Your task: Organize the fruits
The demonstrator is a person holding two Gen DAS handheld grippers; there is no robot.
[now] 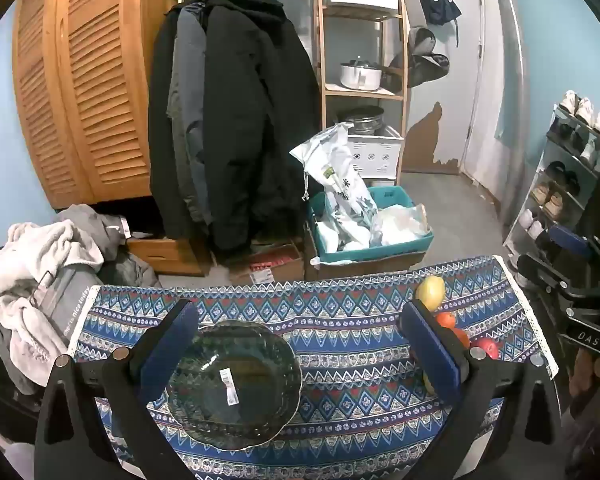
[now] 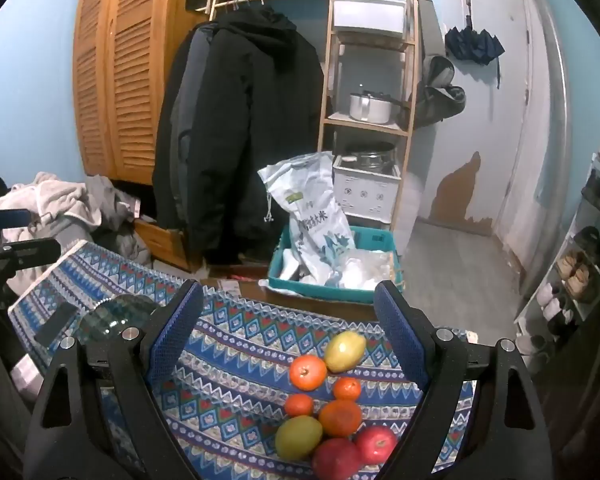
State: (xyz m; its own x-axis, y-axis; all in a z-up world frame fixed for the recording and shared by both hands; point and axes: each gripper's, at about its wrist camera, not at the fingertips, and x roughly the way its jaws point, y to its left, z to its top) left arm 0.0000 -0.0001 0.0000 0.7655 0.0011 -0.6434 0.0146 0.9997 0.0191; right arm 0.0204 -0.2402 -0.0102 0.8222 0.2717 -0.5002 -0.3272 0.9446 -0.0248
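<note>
Your left gripper (image 1: 300, 344) is spread wide over the glass plate (image 1: 236, 384); your right gripper (image 2: 288, 332) is spread wide above the fruits (image 2: 332, 408) near the table's (image 2: 228, 344) right edge

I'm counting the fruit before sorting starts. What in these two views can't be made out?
- Left wrist view: most fruit hidden behind the left gripper's right finger; only the mango shows clearly.
- Right wrist view: nearest apple cut off by the bottom edge.
- Right wrist view: glass plate mostly hidden behind the right gripper's left finger.
</note>
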